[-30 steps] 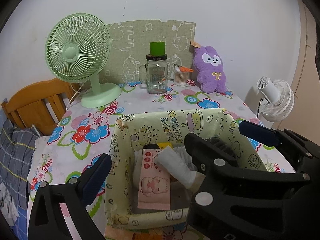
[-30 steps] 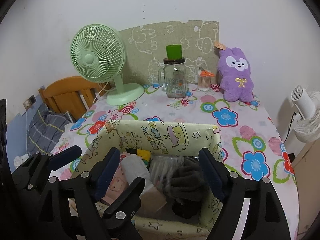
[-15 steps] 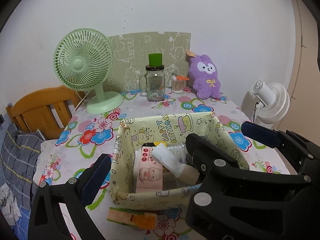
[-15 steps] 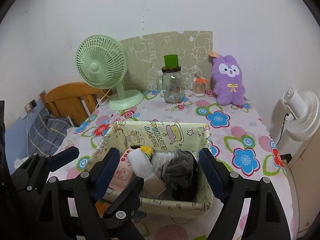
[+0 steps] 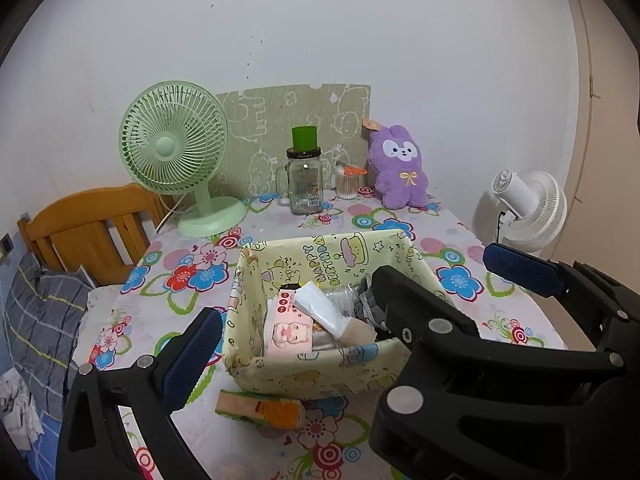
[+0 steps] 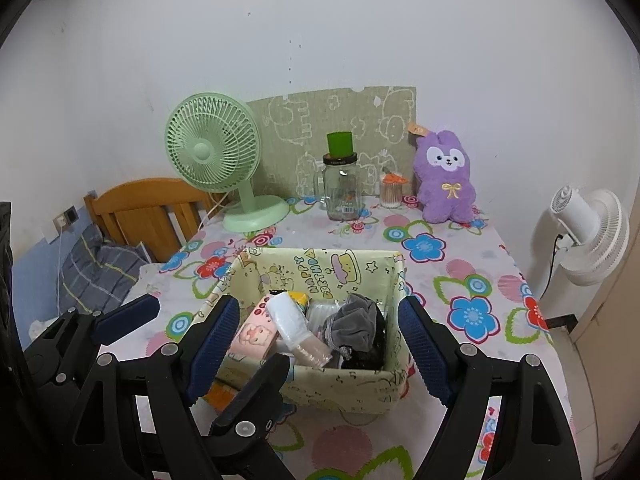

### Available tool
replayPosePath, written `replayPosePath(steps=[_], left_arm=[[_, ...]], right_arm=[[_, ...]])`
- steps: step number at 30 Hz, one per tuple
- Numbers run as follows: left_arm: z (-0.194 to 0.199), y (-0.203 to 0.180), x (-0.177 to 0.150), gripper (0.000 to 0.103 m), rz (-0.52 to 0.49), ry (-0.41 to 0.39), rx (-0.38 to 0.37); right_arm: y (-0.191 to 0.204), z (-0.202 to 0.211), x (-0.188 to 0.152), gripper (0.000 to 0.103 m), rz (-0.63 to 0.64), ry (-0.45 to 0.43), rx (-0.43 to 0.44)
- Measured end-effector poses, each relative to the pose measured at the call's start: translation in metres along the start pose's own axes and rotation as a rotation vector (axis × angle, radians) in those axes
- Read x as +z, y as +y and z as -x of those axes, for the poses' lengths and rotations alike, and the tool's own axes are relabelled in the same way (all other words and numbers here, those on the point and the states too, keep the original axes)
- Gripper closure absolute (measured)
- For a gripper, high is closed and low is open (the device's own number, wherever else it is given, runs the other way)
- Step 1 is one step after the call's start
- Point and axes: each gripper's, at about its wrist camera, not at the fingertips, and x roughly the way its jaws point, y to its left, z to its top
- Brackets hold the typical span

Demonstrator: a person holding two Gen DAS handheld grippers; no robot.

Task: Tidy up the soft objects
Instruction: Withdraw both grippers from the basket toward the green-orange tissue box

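**Free room and obstacles around the fabric bin**

The fabric bin [image 6: 320, 384] stands mid-table, open-topped but crowded with a pink packet [image 6: 256, 336], a white roll [image 6: 290, 322] and a grey cloth [image 6: 354, 322]. Bare tablecloth [image 6: 472, 280] lies to its right and behind it. A wooden block [image 5: 260, 406] sits against its near wall. Along the back wall stand a green fan [image 6: 216, 156], a glass jar [image 6: 342, 188] and a purple plush [image 6: 444, 178].

"HAPPY BIRTHDAY" on the inner back wall of the yellow fabric basket [image 6: 320, 268]
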Motion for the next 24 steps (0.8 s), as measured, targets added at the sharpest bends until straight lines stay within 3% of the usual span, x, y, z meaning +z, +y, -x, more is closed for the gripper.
replayPosePath(steps=[24], left_arm=[[0.034,-0.002,-0.032,0.001,0.018,-0.016,0.008]], right_arm=[[0.014,0.039,-0.030,0.019,0.013,-0.023,0.001]])
